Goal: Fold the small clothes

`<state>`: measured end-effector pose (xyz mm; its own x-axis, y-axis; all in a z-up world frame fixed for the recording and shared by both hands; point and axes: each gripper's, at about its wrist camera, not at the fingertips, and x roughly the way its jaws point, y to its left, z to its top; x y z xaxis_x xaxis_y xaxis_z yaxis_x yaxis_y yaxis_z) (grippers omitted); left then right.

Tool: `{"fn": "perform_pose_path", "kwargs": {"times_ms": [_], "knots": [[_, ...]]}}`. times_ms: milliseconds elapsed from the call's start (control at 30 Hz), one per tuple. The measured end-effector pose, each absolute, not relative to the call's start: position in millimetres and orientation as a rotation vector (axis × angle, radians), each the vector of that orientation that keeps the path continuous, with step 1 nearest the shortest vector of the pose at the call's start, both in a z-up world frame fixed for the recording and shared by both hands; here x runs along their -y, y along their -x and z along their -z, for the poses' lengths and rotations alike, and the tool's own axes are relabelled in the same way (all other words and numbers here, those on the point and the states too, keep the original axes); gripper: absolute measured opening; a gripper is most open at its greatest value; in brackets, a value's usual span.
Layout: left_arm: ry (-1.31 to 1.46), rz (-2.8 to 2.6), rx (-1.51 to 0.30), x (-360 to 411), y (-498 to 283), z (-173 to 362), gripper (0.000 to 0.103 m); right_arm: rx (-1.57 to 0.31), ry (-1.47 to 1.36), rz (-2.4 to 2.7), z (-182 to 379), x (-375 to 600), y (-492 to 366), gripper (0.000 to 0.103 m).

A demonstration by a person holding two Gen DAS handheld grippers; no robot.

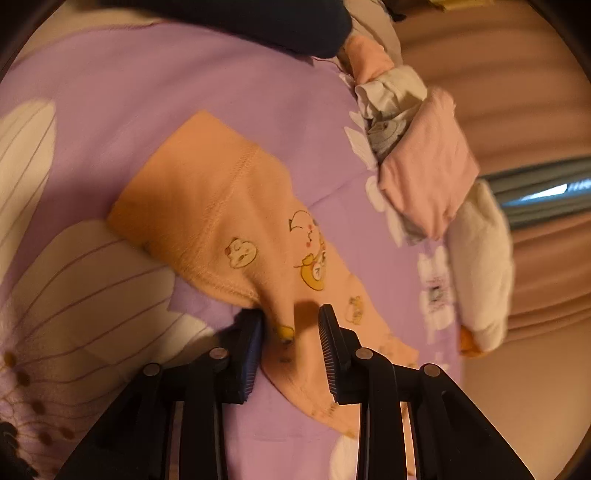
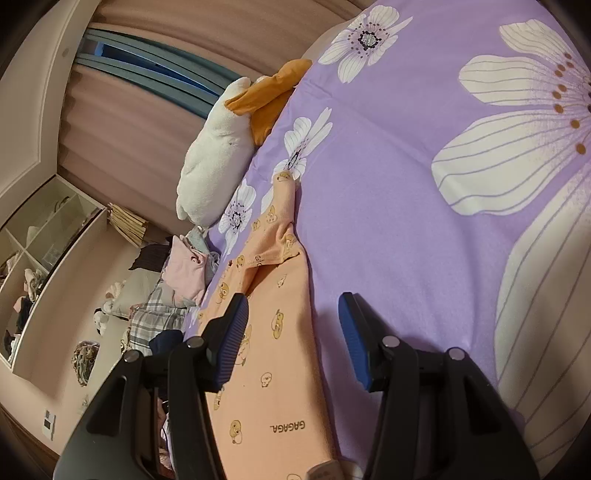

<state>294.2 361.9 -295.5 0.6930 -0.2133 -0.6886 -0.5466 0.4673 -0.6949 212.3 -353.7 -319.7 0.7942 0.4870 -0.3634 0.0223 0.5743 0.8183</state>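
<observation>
A small orange garment printed with cartoon ducks lies partly folded on the purple flowered bedsheet. My left gripper points down over its lower part. The jaws stand a little apart with a bunched strip of the cloth between them; the left pad touches the fold, while the other pad shows a gap. In the right wrist view the same garment stretches away along the bed's left edge. My right gripper stands open over the garment's right edge, holding nothing.
A pile of pink, white and checked clothes lies at the bed's edge beside a white plush toy. A dark sleeve crosses the top. Beyond the bed are curtains and a shelf unit.
</observation>
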Motion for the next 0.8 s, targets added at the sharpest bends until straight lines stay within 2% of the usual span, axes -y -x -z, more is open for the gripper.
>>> {"fn": "perform_pose_path", "kwargs": {"times_ms": [167, 300, 467, 500, 533, 600, 800], "knots": [[1.156, -0.231, -0.787, -370.0, -272.2, 293.6, 0.03, -0.604, -0.948, -0.312, 321.1, 356.0, -211.5, 0.051], [1.175, -0.244, -0.706, -386.6, -270.4, 288.5, 0.041, -0.607, -0.945, -0.317, 320.9, 355.5, -211.2, 0.051], [1.194, -0.264, -0.701, -393.8, -293.0, 292.7, 0.041, -0.614, -0.928, -0.307, 319.9, 353.3, -210.9, 0.051], [1.174, -0.298, -0.699, -394.1, -295.9, 291.2, 0.037, -0.614, -0.928, -0.307, 319.7, 353.2, -211.0, 0.051], [1.142, -0.341, -0.702, -393.8, -297.5, 289.2, 0.024, -0.614, -0.929, -0.308, 319.8, 353.4, -210.9, 0.051], [1.002, -0.472, -0.762, -386.4, -306.0, 280.9, 0.01, -0.614, -0.93, -0.308, 319.9, 353.4, -210.6, 0.051], [0.651, -0.507, -0.765, -335.4, -325.7, 219.9, 0.005, -0.614, -0.934, -0.314, 320.7, 352.9, -212.0, 0.051]]}}
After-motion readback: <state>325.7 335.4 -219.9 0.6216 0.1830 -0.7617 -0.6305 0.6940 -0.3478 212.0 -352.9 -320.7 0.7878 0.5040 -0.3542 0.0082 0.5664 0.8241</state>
